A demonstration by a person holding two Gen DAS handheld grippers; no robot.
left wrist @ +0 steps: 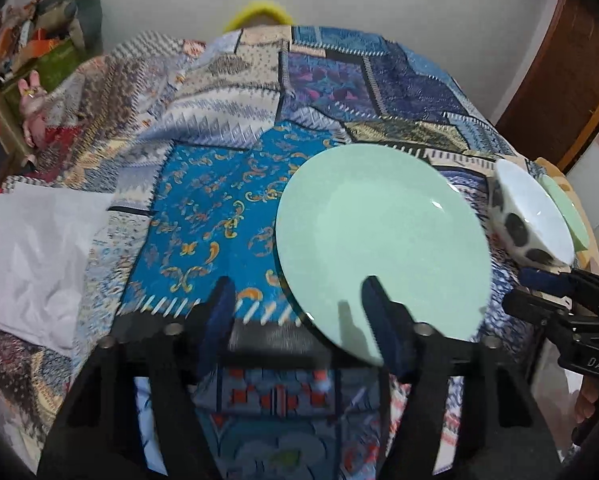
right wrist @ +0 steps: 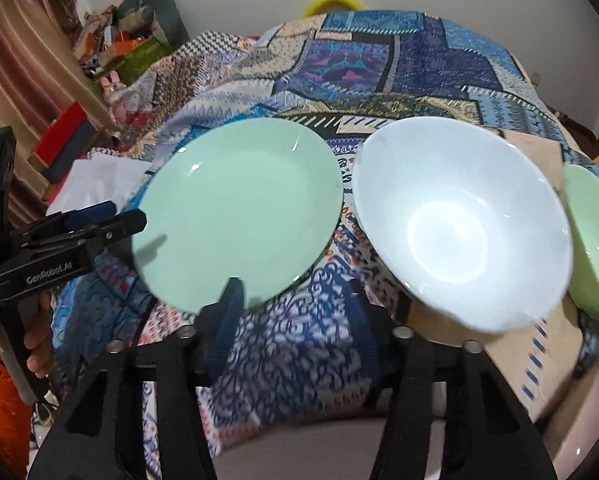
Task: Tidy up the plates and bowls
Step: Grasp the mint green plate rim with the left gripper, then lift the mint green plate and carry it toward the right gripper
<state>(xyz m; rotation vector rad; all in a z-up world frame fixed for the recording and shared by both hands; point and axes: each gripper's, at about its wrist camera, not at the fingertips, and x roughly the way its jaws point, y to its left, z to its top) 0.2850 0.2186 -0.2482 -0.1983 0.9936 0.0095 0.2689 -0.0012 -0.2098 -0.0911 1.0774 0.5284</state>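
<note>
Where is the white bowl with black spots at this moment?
The white spotted bowl sits on the patchwork quilt in the right wrist view, right of the green plate and left of a green bowl.

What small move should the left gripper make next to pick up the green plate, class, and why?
Probably ease the left gripper sideways so the green plate's near rim lies between its open fingers, then close: one finger overlaps the rim, nothing gripped.

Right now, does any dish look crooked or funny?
Yes. The white bowl with black spots leans on its side instead of sitting flat, tipped toward the green plate on the patchwork cloth. Nothing looks broken or spilled.
</note>
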